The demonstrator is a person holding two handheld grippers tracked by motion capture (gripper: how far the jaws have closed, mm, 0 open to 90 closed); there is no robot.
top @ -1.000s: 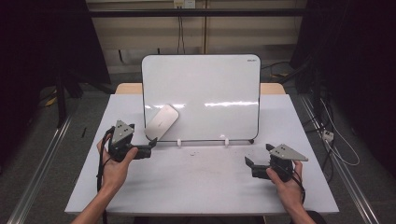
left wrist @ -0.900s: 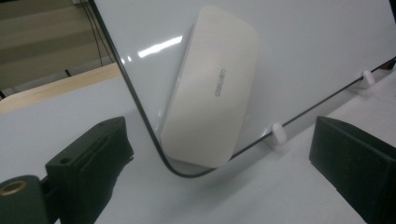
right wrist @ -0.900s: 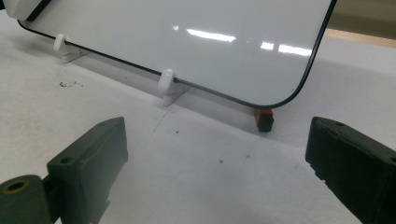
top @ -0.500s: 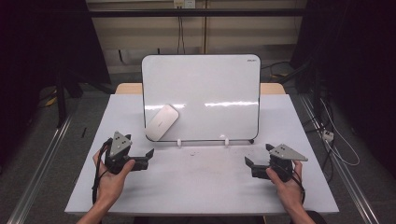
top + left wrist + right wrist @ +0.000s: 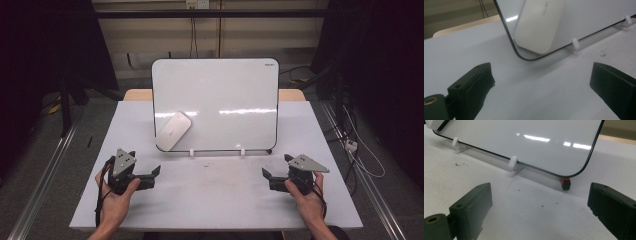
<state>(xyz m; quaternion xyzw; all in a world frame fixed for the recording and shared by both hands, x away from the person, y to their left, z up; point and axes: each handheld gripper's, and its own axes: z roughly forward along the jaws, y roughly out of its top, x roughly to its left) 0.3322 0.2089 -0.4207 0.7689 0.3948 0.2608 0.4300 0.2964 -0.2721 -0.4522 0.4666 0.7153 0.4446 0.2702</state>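
A: We have one whiteboard [image 5: 215, 102] standing upright along the far edge of the table [image 5: 210, 200], propped in two white clips [image 5: 191, 151] at its bottom edge — that's why it leans back instead of lying flat.

B: And the eraser [image 5: 173, 131]?

A: One, pale and oblong, stuck flat on the board face at its lower left corner, tilted. Probably magnetic, since nothing else carries it. It's the nearest thing to our left gripper [image 5: 150, 175].

B: Gripper states?

A: Left gripper has its jaws spread wide, nothing between them, near the table's front left corner and well apart from the eraser. Its own view looks straight up at the eraser over bare table. Right gripper [image 5: 272, 177] is the same — jaws wide, empty, near the front right corner.

B: So both hands parked low and clear of the board.

A: That's our read. Neither touches anything. We judge the eraser is placed where it belongs.

B: Anything else on the table?

A: One small red-and-black foot [image 5: 566, 183] under the board's right corner, and a few dark specks [image 5: 460, 164] in front of the clips.

B: Count: one board, one eraser, two clips, two grippers.
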